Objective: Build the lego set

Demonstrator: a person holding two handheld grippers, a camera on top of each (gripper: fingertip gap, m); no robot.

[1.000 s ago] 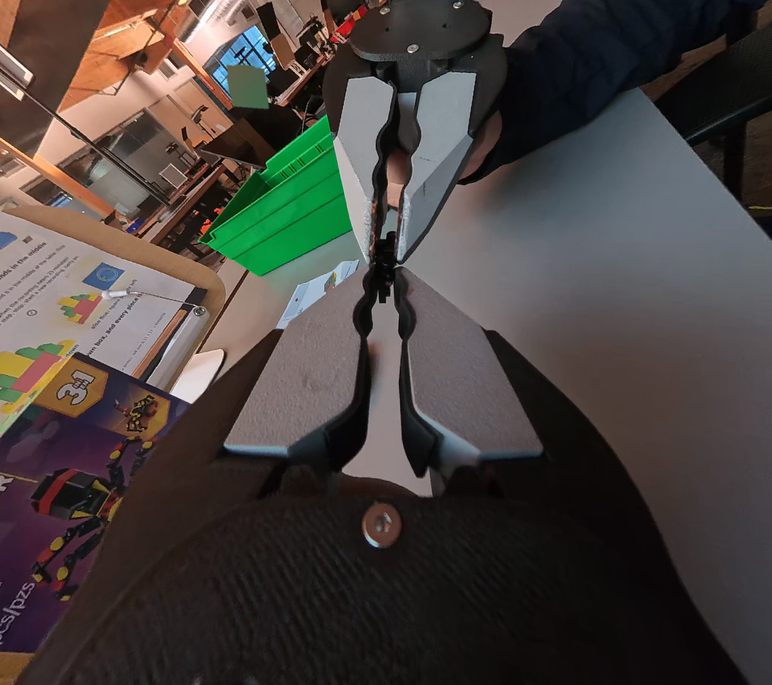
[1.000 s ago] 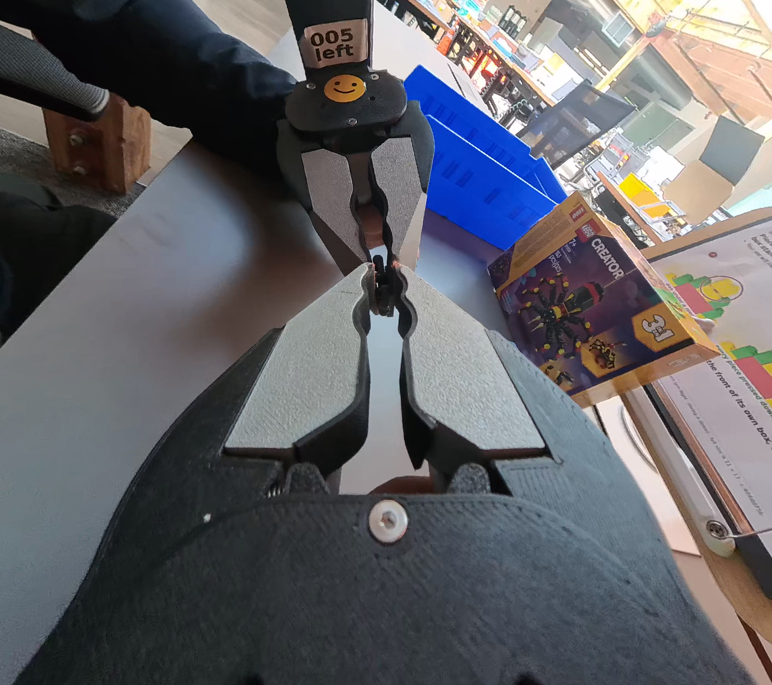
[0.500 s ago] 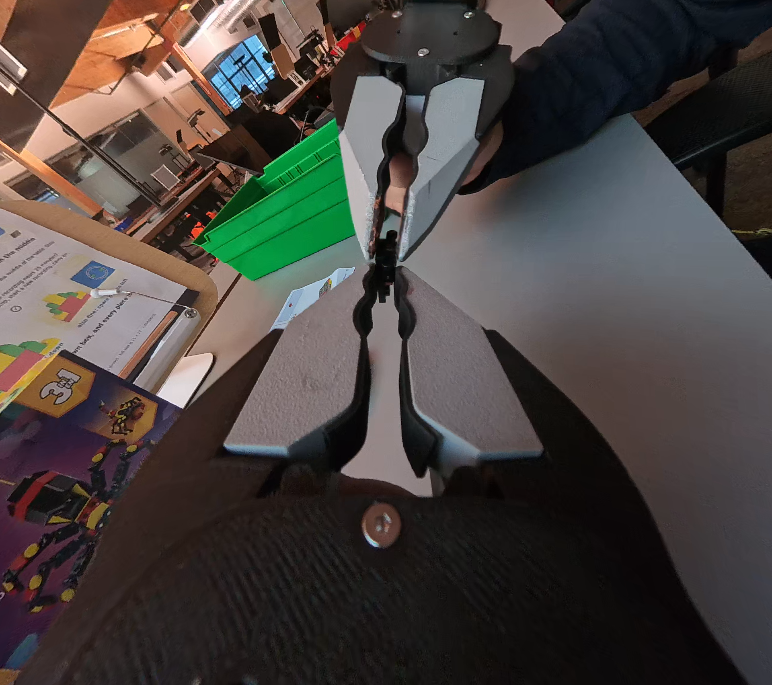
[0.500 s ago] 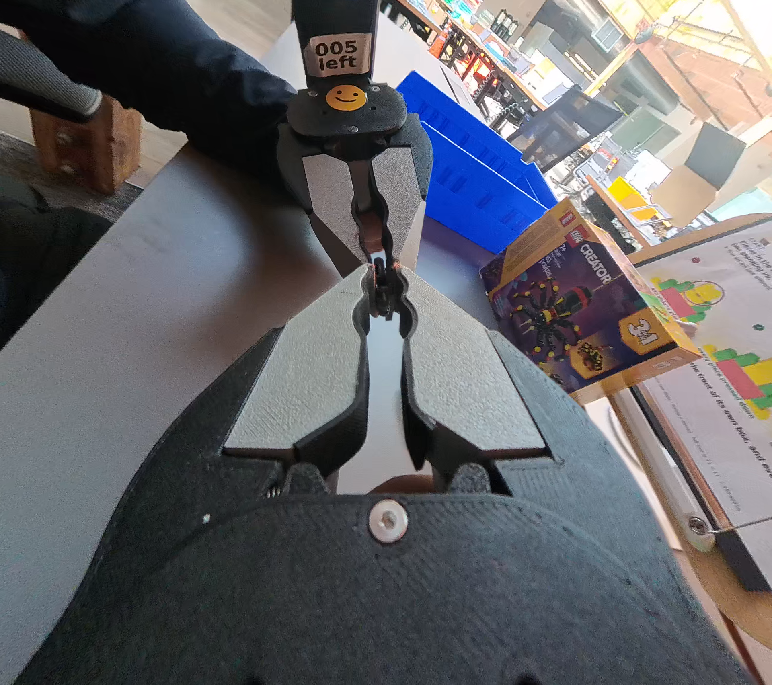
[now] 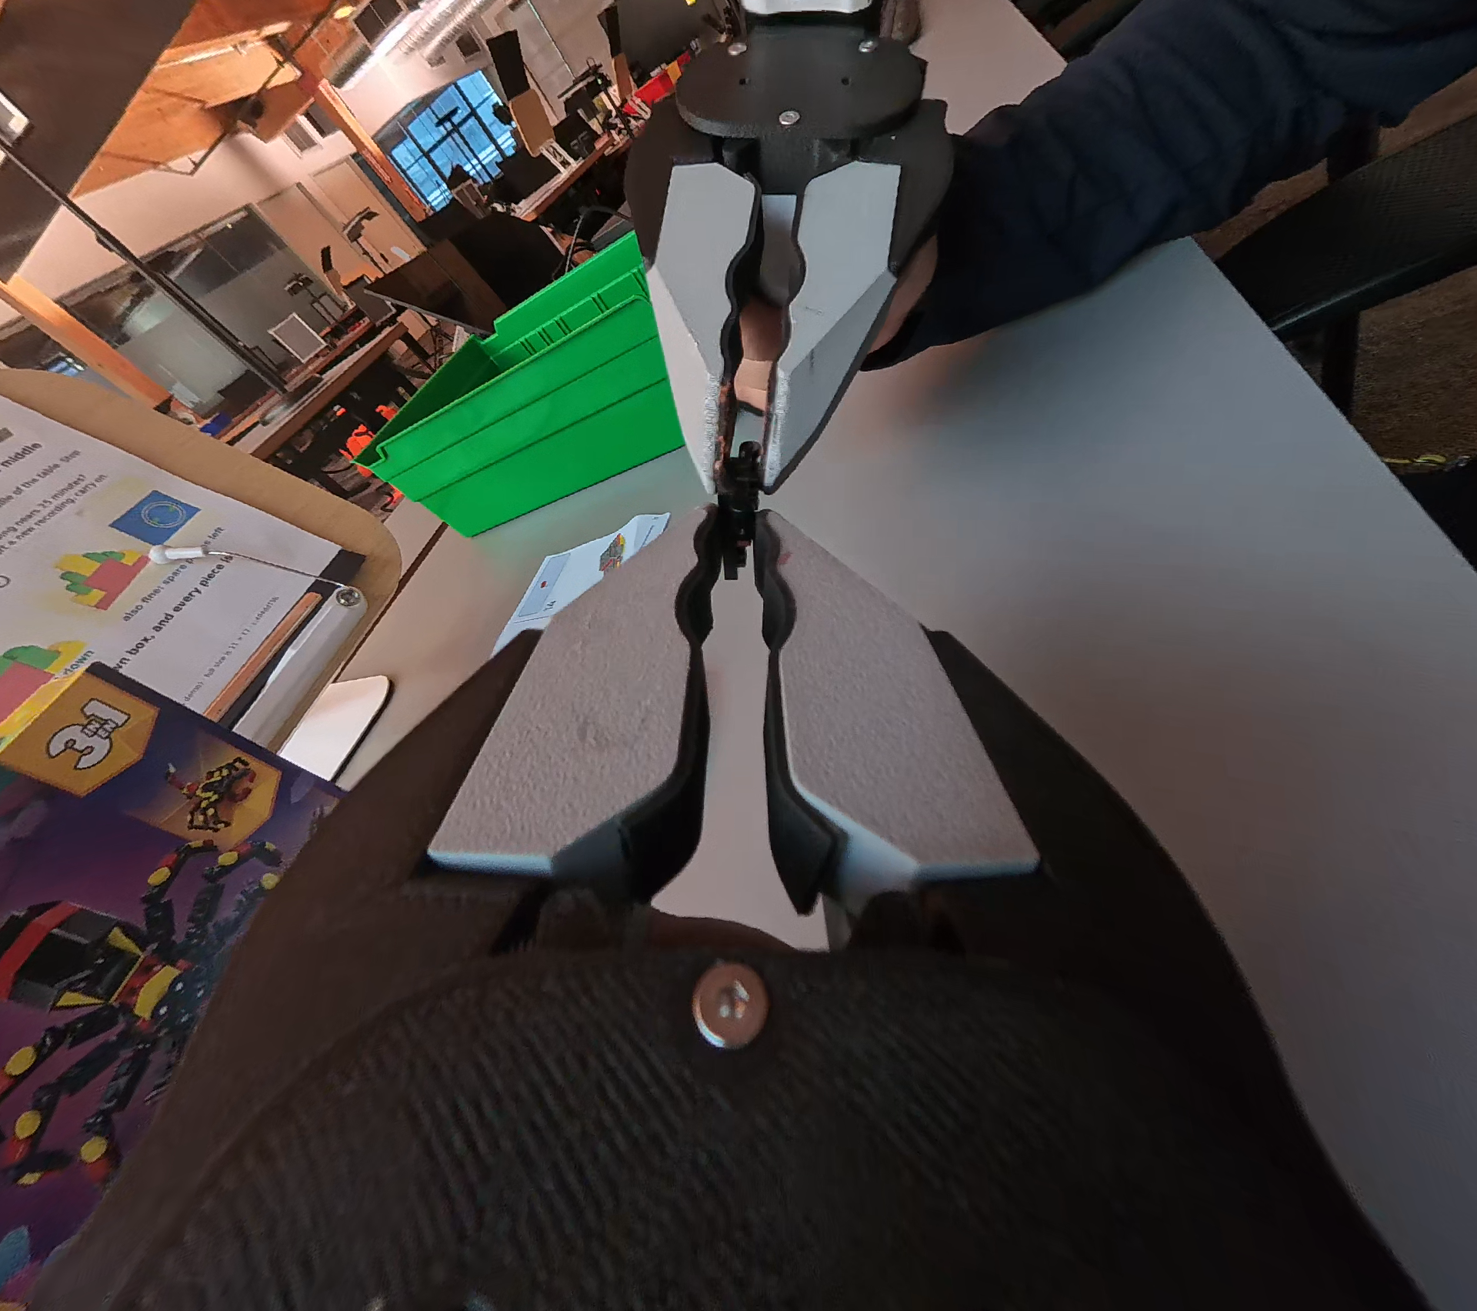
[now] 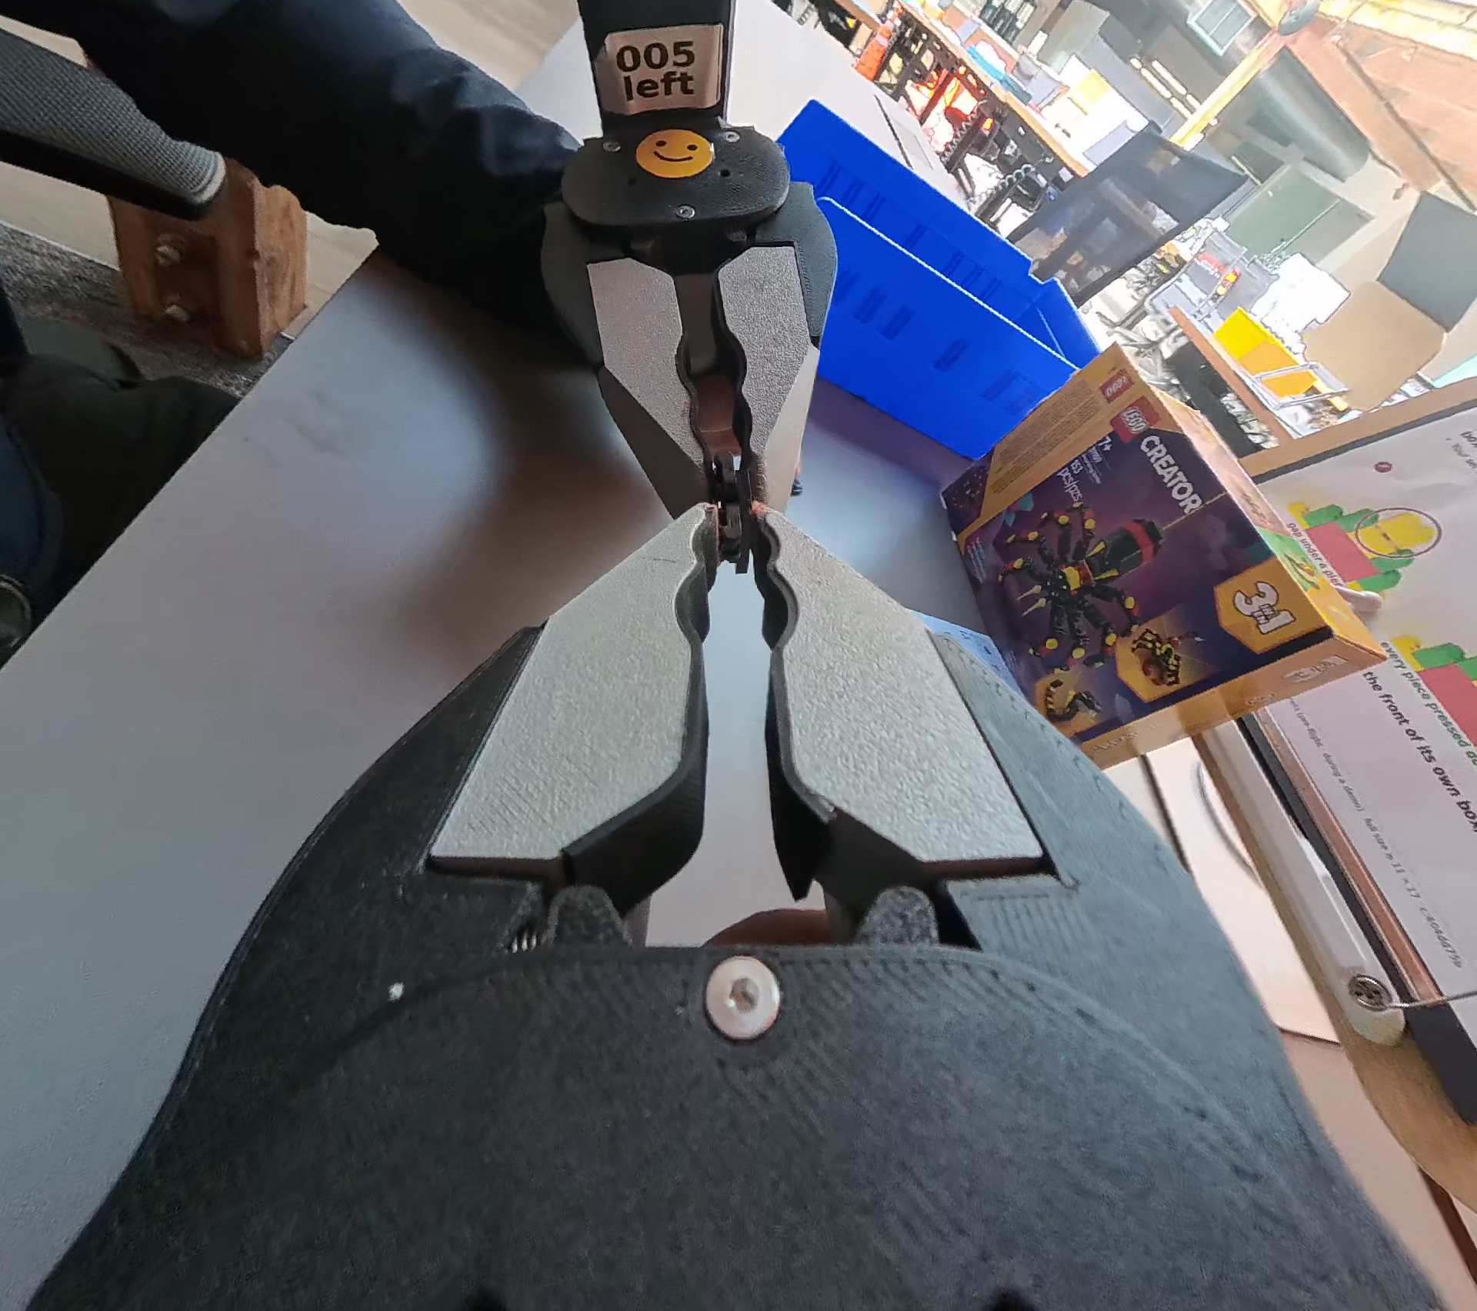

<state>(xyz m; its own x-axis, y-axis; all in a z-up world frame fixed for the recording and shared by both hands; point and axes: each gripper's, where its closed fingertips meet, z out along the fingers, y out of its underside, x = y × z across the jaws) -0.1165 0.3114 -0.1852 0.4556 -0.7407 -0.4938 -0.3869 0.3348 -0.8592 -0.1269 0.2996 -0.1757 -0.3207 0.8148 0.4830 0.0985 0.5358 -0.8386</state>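
Note:
A small black lego piece [image 5: 739, 509] is pinched between both grippers, which meet tip to tip above the grey table [image 5: 1159, 553]. My left gripper [image 5: 731, 545] is shut on its near end. My right gripper [image 5: 739, 469] comes from the far side and is shut on the other end. In the right wrist view the same piece [image 6: 731, 513] sits between my right gripper [image 6: 734, 544] and the left gripper [image 6: 729, 469]. The piece is thin and mostly hidden by the fingertips. A dark sleeve [image 5: 1159, 169] holds the far gripper.
A green bin [image 5: 543, 409] stands at the back left and a blue bin [image 6: 919, 313] behind the left gripper. The purple lego box [image 6: 1135, 553] and a board with a printed sheet [image 5: 160, 553] lie to the side. A booklet [image 5: 591, 569] lies near the green bin. My two grippers' fingertips are within a few centimetres of each other.
Both grippers stay tip to tip on the black piece. The pair has shifted and tilted slightly, so the box and bins slid a little in both views.

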